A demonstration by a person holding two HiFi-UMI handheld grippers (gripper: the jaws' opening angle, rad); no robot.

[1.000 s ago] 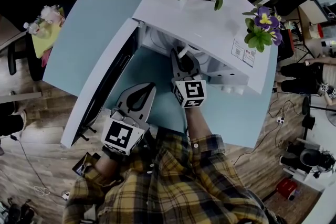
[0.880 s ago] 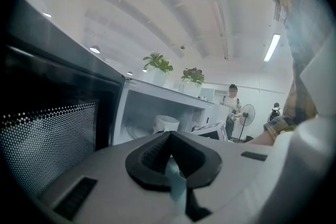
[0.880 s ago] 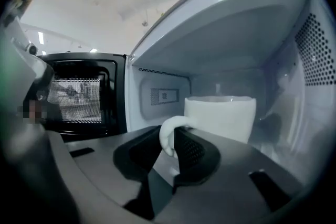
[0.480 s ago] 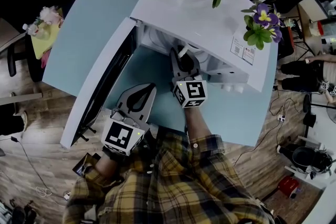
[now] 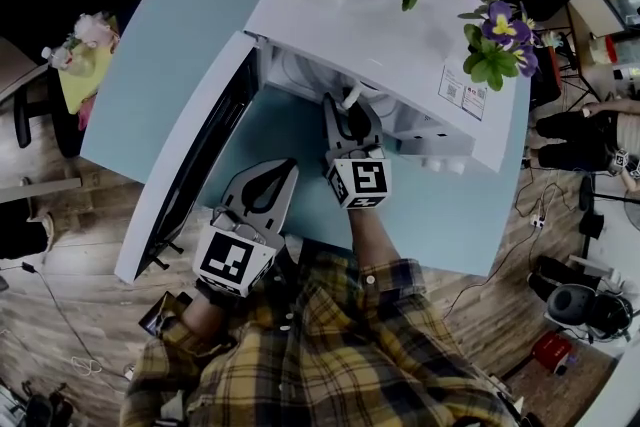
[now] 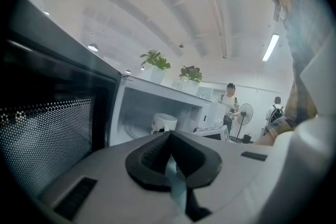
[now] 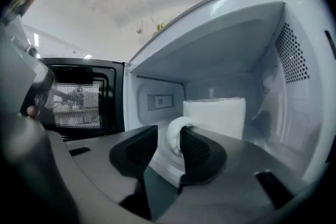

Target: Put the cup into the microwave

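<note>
The cup (image 7: 218,115) stands upright on the floor of the open microwave (image 7: 220,44), its long axis vertical and its mouth up. Its handle (image 7: 176,134) points out toward the door opening. The right gripper (image 7: 167,138) reaches inside. Its jaws have just been opening and stand apart, with the handle between them, unclamped. The left gripper (image 6: 169,136) hovers over the tabletop (image 5: 180,35) outside, jaws together and empty.

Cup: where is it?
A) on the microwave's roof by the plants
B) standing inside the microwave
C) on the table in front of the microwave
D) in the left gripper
B: the right gripper view shows the cup standing in the microwave cavity. The right gripper has just been opening its jaws, with the cup's handle between them.
</note>
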